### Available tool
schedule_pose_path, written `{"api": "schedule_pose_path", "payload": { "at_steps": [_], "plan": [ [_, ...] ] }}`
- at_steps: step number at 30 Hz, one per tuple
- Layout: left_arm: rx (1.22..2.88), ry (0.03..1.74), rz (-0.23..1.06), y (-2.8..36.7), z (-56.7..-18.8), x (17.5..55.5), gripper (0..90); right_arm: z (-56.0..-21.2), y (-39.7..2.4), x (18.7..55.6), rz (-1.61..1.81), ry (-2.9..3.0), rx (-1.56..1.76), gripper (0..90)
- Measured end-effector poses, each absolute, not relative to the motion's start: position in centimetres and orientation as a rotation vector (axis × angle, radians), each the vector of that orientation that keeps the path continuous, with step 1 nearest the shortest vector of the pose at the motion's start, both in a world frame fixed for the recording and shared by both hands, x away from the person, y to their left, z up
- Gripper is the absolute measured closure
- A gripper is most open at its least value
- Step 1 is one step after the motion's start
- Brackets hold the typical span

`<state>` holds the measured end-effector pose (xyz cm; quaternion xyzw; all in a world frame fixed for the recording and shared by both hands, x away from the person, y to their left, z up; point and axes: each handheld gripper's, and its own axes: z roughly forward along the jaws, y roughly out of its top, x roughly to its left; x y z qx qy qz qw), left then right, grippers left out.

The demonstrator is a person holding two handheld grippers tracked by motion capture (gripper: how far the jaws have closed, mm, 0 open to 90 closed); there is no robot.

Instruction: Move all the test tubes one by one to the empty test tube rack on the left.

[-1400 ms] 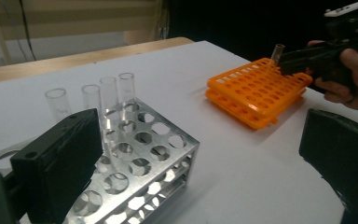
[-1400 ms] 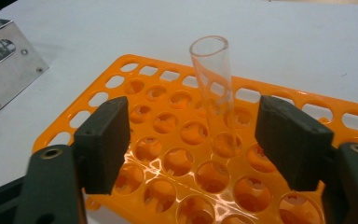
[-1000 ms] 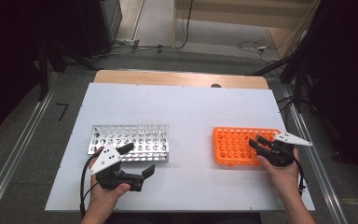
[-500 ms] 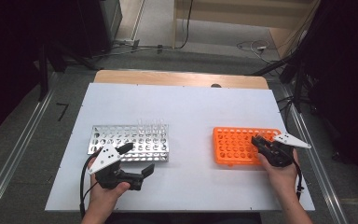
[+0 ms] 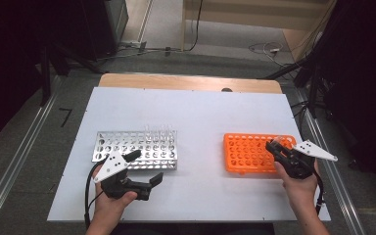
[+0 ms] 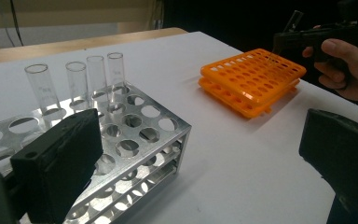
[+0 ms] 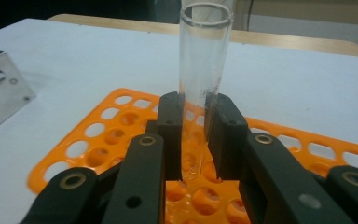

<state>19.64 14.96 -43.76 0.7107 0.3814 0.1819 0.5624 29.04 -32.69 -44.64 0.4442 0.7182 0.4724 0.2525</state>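
One glass tube (image 7: pixel 204 70) is now sitting clamped in the right claw (image 7: pixel 196 140), whose jaws have just been closing, over the orange rack (image 5: pixel 247 154) near the bench's right edge, ready for lifting; the left claw (image 5: pixel 144 169) is gaping wide by the metal rack (image 5: pixel 127 144).

The right gripper (image 7: pixel 197 140) has its two black jaws closed on a clear glass tube (image 7: pixel 204 70), which stands upright between them, open mouth on top and rounded bottom over the holes of an orange rack (image 7: pixel 98 135). A metal rack's corner (image 7: pixel 0 88) shows at left on the white table (image 7: pixel 98 56).
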Motion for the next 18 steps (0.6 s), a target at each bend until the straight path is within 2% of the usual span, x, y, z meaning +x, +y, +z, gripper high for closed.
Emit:
{"api": "schedule_pose_path", "payload": {
  "at_steps": [18],
  "plan": [
    [1.676,0.876,0.416,14.5,-43.5,19.5,0.0,-43.7,-28.2,26.6,1.395,2.119,1.05,73.9]
  ]
}}
